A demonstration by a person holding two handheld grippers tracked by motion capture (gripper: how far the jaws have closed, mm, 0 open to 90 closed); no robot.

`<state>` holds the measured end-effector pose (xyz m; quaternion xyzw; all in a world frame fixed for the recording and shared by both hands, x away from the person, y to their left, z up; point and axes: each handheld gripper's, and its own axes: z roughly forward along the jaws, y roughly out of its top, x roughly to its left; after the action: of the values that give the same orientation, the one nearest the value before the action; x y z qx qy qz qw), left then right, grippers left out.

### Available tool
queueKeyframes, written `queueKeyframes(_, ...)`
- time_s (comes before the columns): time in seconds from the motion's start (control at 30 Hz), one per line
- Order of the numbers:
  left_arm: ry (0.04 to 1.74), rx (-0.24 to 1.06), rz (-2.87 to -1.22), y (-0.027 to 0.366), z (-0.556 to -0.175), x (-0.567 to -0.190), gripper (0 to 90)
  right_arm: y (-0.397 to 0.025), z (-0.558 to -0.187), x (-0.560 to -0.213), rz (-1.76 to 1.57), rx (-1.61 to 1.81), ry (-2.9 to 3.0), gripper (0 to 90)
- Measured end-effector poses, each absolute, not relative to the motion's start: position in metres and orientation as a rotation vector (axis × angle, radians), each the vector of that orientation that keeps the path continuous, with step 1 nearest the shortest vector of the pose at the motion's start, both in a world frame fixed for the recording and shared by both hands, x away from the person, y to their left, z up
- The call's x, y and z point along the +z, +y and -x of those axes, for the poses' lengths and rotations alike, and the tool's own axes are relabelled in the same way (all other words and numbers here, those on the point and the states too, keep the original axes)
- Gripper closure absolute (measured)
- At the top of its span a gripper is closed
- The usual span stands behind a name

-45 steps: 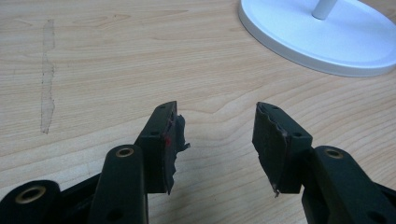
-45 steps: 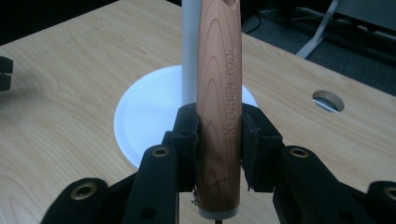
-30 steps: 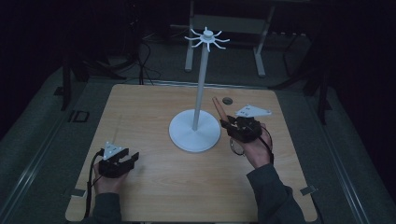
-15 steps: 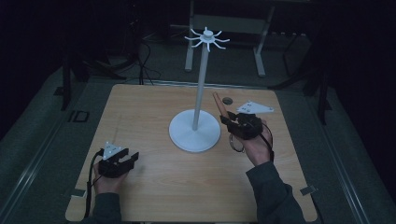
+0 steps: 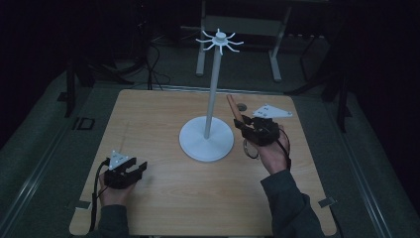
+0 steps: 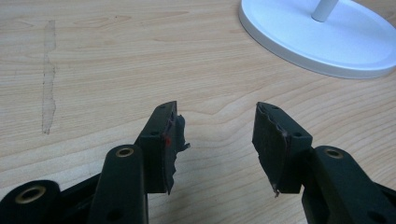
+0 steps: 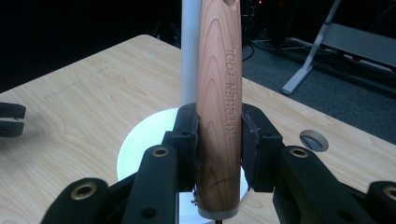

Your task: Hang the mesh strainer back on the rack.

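A white stand [image 5: 213, 84] with a round base [image 5: 206, 140] and a ring of hooks [image 5: 219, 40] on top rises from the middle of the wooden table [image 5: 158, 114]. My right gripper [image 5: 250, 126] is just right of the base, shut on a wooden tool handle [image 5: 233, 106] that points up and toward the pole. A wire loop [image 5: 251, 149] hangs below that gripper. In the right gripper view the handle [image 7: 219, 102] stands between the jaws, with the pole [image 7: 189, 51] behind. My left gripper [image 5: 136, 168] rests at the front left, open, nothing between its pads [image 6: 167, 140].
A small round hole [image 5: 241, 106] lies in the table behind the right gripper. A metal frame [image 5: 277, 44] stands on the floor beyond the far edge. The stand's base [image 6: 327, 42] is ahead and right of the left gripper. Bare wood spans the table's left half.
The right gripper has shifted slightly with the wooden handle, staying beside the base. The left gripper has not moved.
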<state>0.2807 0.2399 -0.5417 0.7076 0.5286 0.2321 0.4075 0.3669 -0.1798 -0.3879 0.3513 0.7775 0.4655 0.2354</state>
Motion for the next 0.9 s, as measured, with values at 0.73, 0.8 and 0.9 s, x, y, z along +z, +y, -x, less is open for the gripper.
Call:
queueKeyframes(0.73,1.332,0.584,-1.783,0.240,-0.281,-0.542,50.7,-0.179,-0.369,-0.374,-0.954,1.313,2.078,69.4)
queueKeyframes(0.8,1.332,0.583,-1.783,0.240,-0.281,-0.542,50.7,-0.179,-0.369,-0.373,-0.952,1.316,2.072,69.4)
queueKeyframes(0.9,1.332,0.583,-1.783,0.240,-0.281,-0.542,50.7,-0.180,-0.370,-0.370,-0.957,1.326,2.062,69.4)
